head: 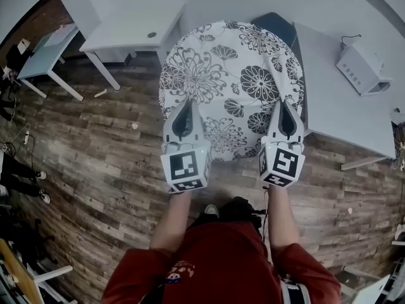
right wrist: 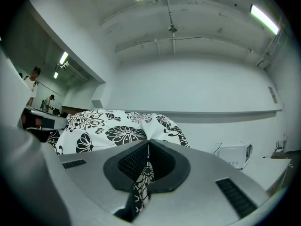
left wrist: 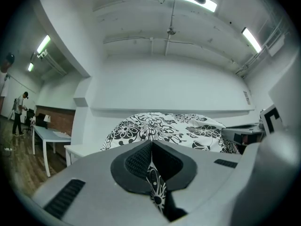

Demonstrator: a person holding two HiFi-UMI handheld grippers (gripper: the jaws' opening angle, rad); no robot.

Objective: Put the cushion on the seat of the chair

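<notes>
Nothing readable anywhere in these. The only "print" is the black-and-white square markers on the gripper cubes, and they're patterns, not letters. There's a small graphic low on the person's red shirt, but it's too tiny and cut off to make out.

The round white cushion with the black flower print is held up off the brown wood-plank floor, pinched at its near edge from both sides. The left gripper has the cushion's near-left rim. In the left gripper view its jaws are squeezed nearly together, with a fold of the flowery fabric caught between the dark ribbed pads. It's the same with the right gripper on the near-right rim, where a strip of printed fabric is clamped in the narrow gap.

Hard-to-see stuff:
- A dark bluish shape pokes out past the cushion's far-right edge. The cushion covers most of it, so I can't say if it's the chair.
- Whatever is directly under the cushion is hidden.
- The white table on the far-left side of the cushion is partly covered by it.
- The pale grey desk on the cushion's right runs out of frame. It has a white boxy device with a cable on it.
- Further left of the cushion there's a light blue table, cut off at the edge.
- A couple of people stand far off beyond the cushion in the gripper views, too small for detail.
</notes>
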